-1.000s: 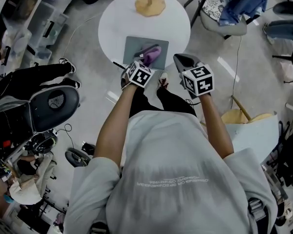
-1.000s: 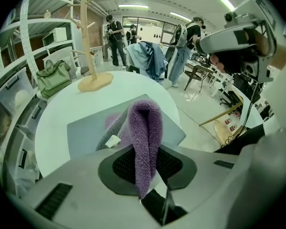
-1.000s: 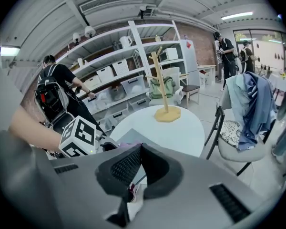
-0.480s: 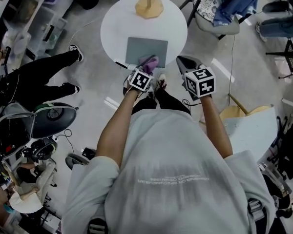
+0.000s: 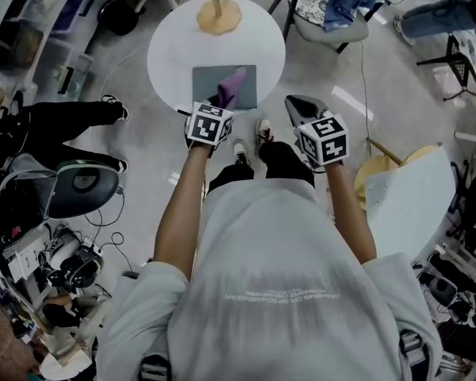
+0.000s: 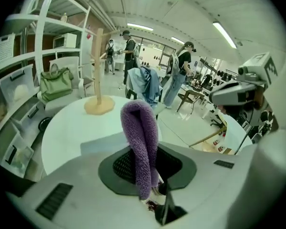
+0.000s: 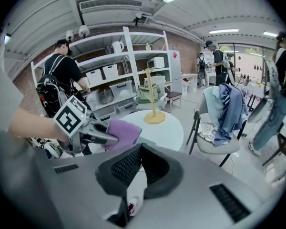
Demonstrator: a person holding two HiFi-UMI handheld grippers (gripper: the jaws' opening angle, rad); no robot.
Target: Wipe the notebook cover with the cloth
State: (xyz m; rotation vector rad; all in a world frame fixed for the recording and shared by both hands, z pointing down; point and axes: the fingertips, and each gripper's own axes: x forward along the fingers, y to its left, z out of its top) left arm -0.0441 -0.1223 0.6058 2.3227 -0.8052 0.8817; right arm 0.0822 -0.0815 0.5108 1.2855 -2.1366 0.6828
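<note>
Here, cloth (image 5: 232, 86) pinched in left claw (image 5: 221, 101), above notebook (image 5: 206, 82).

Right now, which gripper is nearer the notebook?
Left. The left gripper, shut on the cloth, is at the notebook's near edge; the right gripper is off the table, to the notebook's right.

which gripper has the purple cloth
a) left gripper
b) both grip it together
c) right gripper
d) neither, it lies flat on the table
a: in the left gripper view the purple cloth is pinched between the jaws of the left gripper, while the right gripper has its jaws together on nothing, off to the side of the round table.
</note>
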